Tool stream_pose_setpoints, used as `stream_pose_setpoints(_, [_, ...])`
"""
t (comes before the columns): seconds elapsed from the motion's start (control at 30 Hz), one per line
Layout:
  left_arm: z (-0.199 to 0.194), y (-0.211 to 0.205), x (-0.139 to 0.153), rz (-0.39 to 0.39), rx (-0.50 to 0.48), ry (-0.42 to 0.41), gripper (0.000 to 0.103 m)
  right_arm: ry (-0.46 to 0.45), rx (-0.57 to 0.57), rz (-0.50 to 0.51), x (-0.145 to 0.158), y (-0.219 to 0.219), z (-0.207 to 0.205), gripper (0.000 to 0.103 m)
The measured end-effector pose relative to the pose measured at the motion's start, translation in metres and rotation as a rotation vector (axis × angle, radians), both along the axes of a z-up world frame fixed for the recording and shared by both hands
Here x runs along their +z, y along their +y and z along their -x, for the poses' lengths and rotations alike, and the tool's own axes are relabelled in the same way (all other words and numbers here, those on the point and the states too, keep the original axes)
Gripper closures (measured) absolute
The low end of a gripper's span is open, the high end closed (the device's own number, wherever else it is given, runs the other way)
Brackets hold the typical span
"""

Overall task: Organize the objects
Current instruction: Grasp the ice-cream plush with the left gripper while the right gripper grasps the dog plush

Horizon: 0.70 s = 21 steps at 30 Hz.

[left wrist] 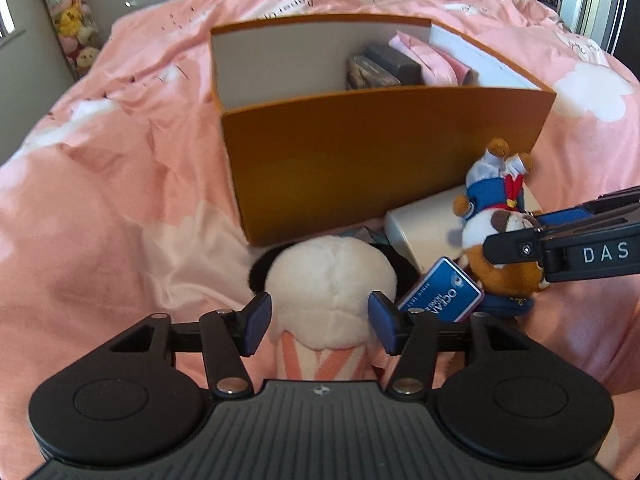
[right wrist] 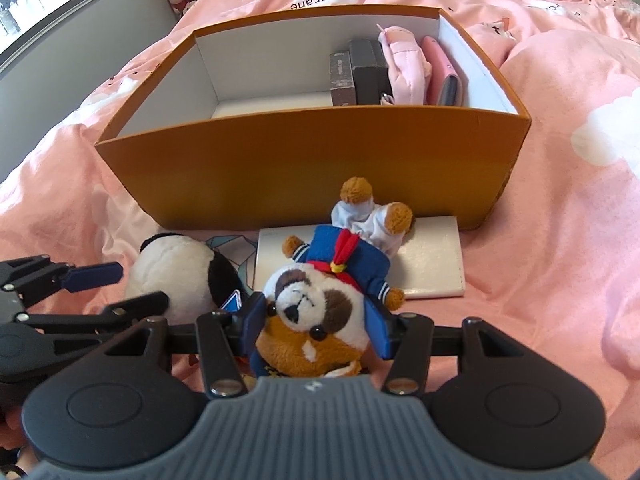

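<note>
The left gripper (left wrist: 318, 322) is spread wide, its two blue pads on either side of a white plush toy (left wrist: 330, 278) with black ears, close to its sides; whether they press it cannot be told. The toy lies on the pink bedcover (left wrist: 100, 184) just in front of the orange box (left wrist: 360, 160), toward the box's left half. A blue card (left wrist: 440, 294) leans just right of the toy, beside the left gripper's right pad.

Right of that, the right gripper (right wrist: 316, 326) is partly closed, its pads pinching the head of a brown and white plush dog (right wrist: 316, 308) in a blue sailor top. The dog lies head toward the gripper with its feet touching the box's front wall, resting partly on a flat white case (right wrist: 432, 264) that lies against the box.

Inside the box, at its right end, stand two dark small boxes (right wrist: 360, 72), a pink pouch (right wrist: 404, 64) and a pink wallet (right wrist: 444, 76); the left part shows bare white floor. The box's tall front wall stands between both toys and the inside.
</note>
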State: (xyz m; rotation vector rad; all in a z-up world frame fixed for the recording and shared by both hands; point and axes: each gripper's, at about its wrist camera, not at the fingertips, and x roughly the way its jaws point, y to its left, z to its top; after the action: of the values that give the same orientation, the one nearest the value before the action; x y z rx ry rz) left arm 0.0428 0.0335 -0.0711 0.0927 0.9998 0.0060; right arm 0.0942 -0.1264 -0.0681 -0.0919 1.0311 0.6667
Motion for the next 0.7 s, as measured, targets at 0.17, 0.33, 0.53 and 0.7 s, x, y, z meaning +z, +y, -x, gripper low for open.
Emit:
stream_pose_setpoints(0.17, [-0.004, -0.018, -0.011, -0.086, -0.059, 0.034, 0.025, 0.007, 0.004, -0.005, -0.002, 0.002, -0.001, 0.047])
stream_pose_setpoints(0.33, [-0.004, -0.047, -0.028, -0.280, -0.148, 0.035, 0.022, 0.013, -0.002, -0.009, 0.000, 0.000, 0.000, 0.046])
stream_pose_setpoints(0.53, [-0.005, -0.050, -0.040, -0.357, -0.144, 0.018, 0.027, 0.017, -0.005, -0.011, -0.001, 0.001, 0.002, 0.046])
stream_pose_setpoints(0.7, [0.000, -0.042, -0.032, -0.320, -0.122, -0.009, 0.033, 0.011, -0.004, -0.006, 0.000, -0.001, 0.004, 0.046])
